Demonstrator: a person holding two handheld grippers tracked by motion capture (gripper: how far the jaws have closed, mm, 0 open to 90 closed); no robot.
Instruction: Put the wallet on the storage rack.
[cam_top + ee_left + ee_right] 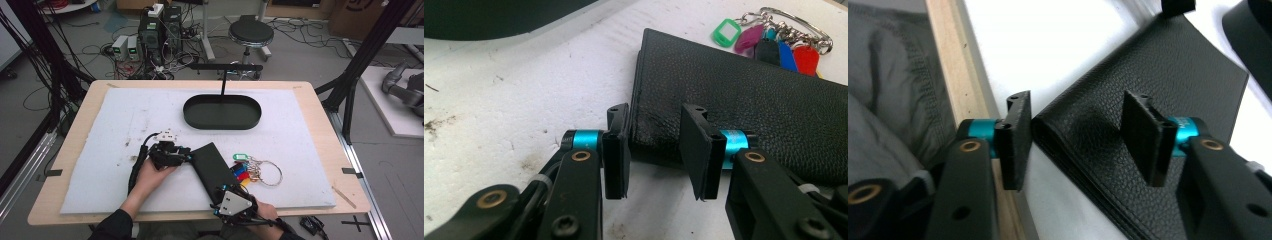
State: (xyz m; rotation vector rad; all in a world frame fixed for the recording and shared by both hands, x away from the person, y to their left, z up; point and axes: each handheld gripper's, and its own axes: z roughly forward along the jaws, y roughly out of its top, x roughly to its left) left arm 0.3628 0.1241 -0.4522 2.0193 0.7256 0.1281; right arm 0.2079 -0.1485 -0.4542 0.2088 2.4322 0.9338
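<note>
A black leather wallet [211, 166] lies flat on the white mat, slanting from upper left to lower right. My left gripper [186, 156] is open at its far left end; in the left gripper view [655, 127] the jaws straddle a corner of the wallet [749, 95], one pad beside its edge and one over its top. My right gripper [226, 192] is open at the wallet's near end; in the right gripper view [1078, 112] the folded corner of the wallet [1173, 75] sits between the two pads. A hand holds each gripper.
A bunch of keys with coloured tags [252, 171] lies just right of the wallet, also the keys [774, 37]. A black oval tray [222, 122] with an upright post stands at the back centre. The wooden table edge [953, 75] runs close beside my right gripper.
</note>
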